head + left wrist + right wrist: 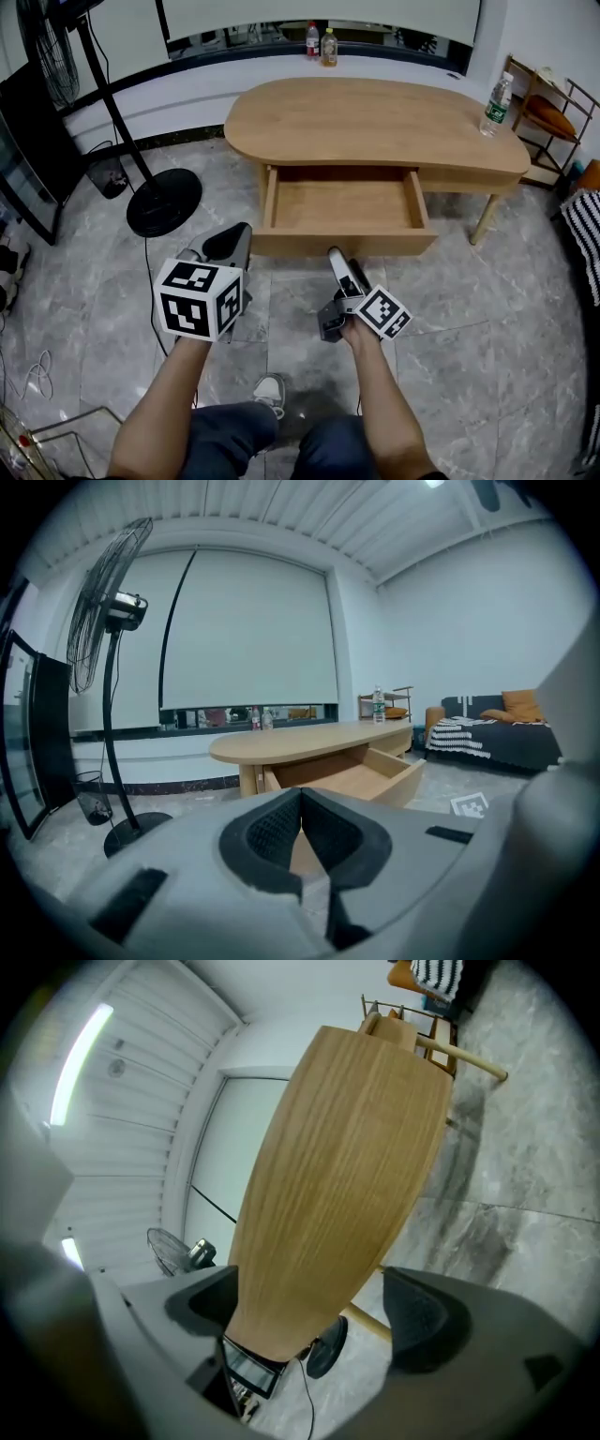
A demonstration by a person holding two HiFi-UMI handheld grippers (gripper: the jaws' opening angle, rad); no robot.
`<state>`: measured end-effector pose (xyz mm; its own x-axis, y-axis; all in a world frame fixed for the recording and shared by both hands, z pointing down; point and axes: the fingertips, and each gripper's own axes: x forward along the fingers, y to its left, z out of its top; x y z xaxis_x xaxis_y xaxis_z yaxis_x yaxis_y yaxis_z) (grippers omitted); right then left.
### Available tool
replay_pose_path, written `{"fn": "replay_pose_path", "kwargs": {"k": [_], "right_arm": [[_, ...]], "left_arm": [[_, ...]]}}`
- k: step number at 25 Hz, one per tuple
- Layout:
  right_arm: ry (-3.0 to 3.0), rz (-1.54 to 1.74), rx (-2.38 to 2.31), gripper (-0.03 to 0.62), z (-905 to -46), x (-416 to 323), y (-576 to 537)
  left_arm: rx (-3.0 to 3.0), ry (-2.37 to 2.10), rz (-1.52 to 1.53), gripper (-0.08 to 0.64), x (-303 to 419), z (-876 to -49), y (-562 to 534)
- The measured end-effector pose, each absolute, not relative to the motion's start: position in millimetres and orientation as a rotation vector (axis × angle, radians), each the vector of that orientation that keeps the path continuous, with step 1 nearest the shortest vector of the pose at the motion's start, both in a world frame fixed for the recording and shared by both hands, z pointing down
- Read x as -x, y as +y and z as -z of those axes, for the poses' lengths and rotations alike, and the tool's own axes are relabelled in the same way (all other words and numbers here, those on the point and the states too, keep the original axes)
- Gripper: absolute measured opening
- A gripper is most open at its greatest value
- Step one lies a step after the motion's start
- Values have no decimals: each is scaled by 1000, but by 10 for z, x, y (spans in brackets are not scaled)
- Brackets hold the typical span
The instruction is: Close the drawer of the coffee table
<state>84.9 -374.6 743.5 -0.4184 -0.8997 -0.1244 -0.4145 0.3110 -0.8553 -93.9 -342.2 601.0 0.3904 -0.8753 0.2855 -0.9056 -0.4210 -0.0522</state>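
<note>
A light wooden oval coffee table [375, 122] stands ahead with its drawer [342, 204] pulled out toward me and empty. The drawer's front panel [342, 246] faces me. My right gripper [336, 267] is rolled onto its side just before that panel, near its middle. In the right gripper view its jaws [314, 1312] stand wide open with nothing between them, and the wooden panel [337, 1166] fills the view ahead. My left gripper [232, 246] hovers left of the drawer's near corner. Its pads [272, 832] meet, shut on nothing, and point at the drawer [356, 775].
A standing fan's round base [161, 202] sits on the marble floor left of the table. A water bottle [497, 103] stands on the table's right end, and two bottles [321, 45] on the window ledge behind. A small rack [548, 117] and striped fabric [586, 234] are at the right.
</note>
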Motion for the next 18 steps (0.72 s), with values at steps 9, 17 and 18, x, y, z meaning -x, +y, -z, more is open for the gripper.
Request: {"fn": "replay_pose_path", "kwargs": {"k": [9, 17, 18], "right_arm": [[1927, 1037, 1148, 468, -7414, -917, -3883], [1894, 1132, 1174, 456, -7377, -898, -3856], [1888, 1142, 1179, 456, -7363, -897, -3853]], "left_arm": [[-2536, -1602, -420, 2, 862, -6046, -3469], [-2535, -1615, -409, 2, 848, -6024, -3515], [-2535, -1617, -404, 2, 850, -6013, -3524]]}}
